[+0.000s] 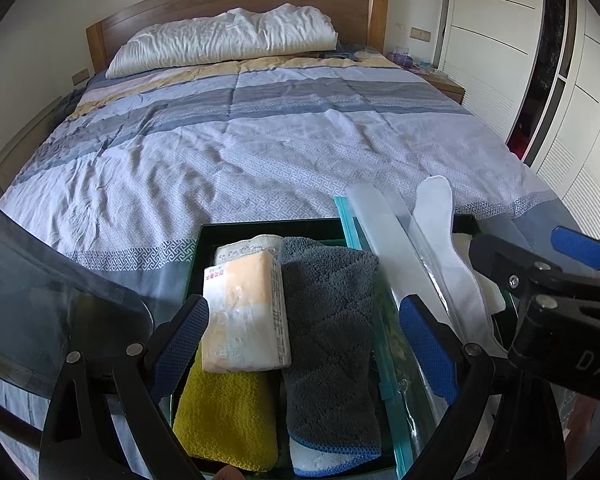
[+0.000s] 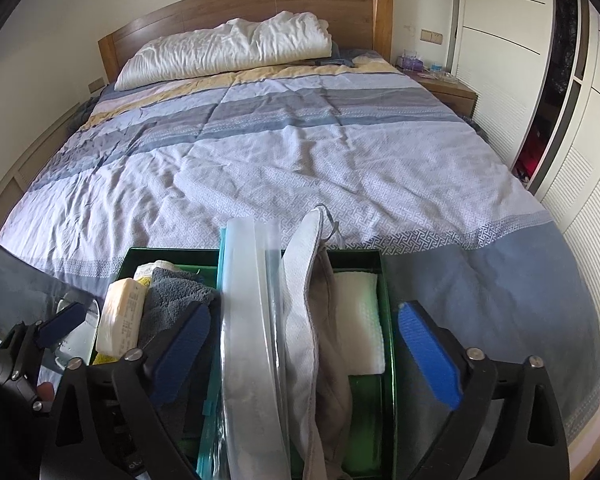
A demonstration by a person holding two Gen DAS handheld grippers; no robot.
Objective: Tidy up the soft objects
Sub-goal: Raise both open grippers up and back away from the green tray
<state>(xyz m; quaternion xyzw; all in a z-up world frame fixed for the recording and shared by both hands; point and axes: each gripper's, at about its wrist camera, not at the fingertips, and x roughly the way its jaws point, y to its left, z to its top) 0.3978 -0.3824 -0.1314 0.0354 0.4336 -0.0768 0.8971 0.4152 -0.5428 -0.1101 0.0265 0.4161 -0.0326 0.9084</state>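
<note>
A dark green tray [image 1: 260, 225] [image 2: 356, 256] sits at the foot of the bed. It holds a yellow towel [image 1: 226, 420], a grey towel with blue trim [image 1: 330, 320] [image 2: 172, 300], a tissue pack [image 1: 246, 312] [image 2: 120, 320], a clear zip bag [image 1: 384, 240] [image 2: 246, 320], a white-grey cloth item [image 1: 436, 208] [image 2: 308, 320] and a white folded cloth [image 2: 360, 320]. My left gripper [image 1: 304, 348] is open above the tissue pack and grey towel. My right gripper [image 2: 304, 352] is open around the zip bag and cloth item; it also shows in the left wrist view [image 1: 548, 264].
The bed [image 1: 280, 140] [image 2: 300, 152] with a striped blue-grey cover stretches ahead, with a white pillow [image 1: 228, 36] against the wooden headboard. A nightstand [image 2: 444, 84] and white wardrobe doors [image 2: 500, 60] stand to the right. A dark translucent sheet [image 1: 40, 292] lies left of the tray.
</note>
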